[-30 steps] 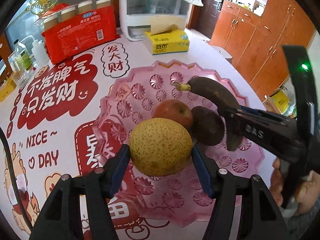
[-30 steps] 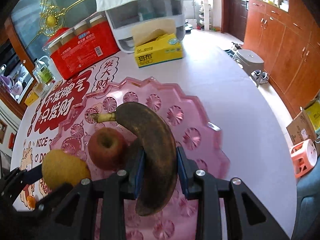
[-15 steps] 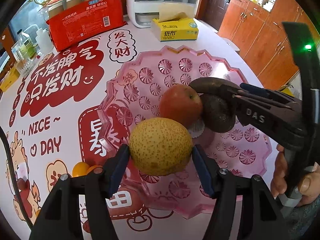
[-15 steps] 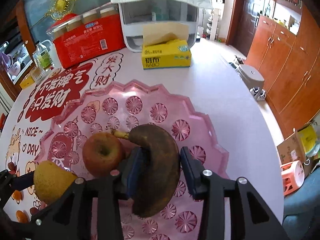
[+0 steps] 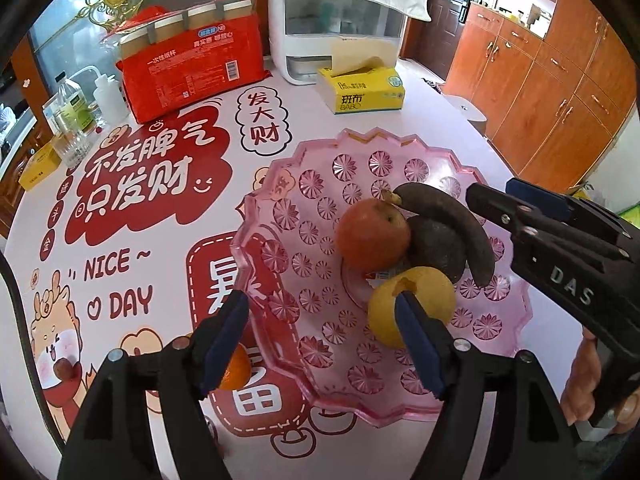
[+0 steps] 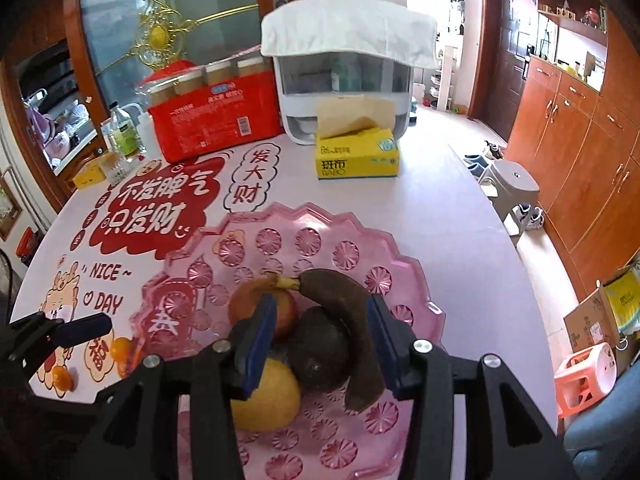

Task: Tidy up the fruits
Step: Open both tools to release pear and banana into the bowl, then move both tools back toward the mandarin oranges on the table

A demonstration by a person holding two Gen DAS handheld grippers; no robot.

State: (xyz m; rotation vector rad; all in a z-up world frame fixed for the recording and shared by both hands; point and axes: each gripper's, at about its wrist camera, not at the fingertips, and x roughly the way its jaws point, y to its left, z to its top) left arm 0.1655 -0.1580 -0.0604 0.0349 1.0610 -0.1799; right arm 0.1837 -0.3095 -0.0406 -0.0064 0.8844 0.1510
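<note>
Both of your grippers are spread apart and hold nothing. The pear (image 5: 412, 304), apple (image 5: 372, 236), banana (image 5: 448, 224) and a dark fruit (image 5: 436, 246) lie in the pink tray (image 5: 496, 376). What looks like a tangerine (image 5: 236, 370) lies outside it on the table (image 5: 432, 120), just behind your left gripper (image 5: 320, 344), the nearer one; its other side is hidden.
</note>
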